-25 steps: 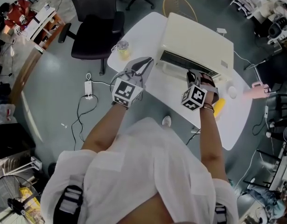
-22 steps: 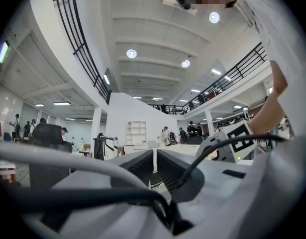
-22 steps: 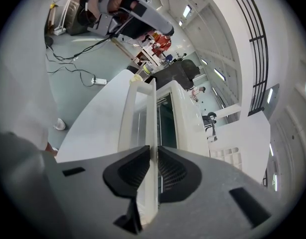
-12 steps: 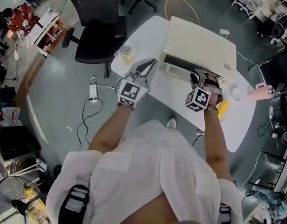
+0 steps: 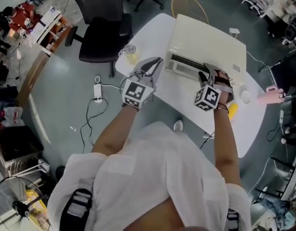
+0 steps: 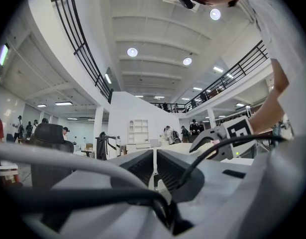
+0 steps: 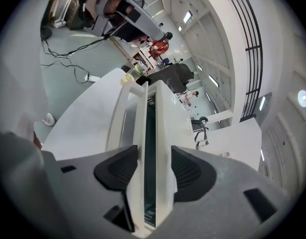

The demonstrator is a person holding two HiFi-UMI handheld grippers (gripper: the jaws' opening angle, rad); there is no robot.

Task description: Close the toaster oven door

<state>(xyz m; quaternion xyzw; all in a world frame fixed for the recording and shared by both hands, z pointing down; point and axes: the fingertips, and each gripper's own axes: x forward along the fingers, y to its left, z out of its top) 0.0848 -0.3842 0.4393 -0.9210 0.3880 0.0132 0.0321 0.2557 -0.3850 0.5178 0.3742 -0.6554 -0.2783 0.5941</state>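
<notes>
With the toaster oven (image 5: 205, 40) door (image 5: 186, 63) nearly shut along the table's (image 5: 150, 35) far edge, the right gripper's (image 5: 208, 75) jaws are opening around its top rim, likely releasing, while the left gripper (image 5: 154, 64) idles closed and empty over the near edge.

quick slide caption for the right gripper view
Right gripper, jaws opening, straddles the edge of the toaster oven door, white table beyond.

A big office or lab hall: a black office chair (image 5: 102, 25) stands left of the left hand-held gripper (image 5: 156, 64), cables (image 5: 87, 110) lie on the floor (image 5: 51, 90), and round lights (image 6: 132, 52) and balcony railings (image 6: 78, 39) are high above it.
</notes>
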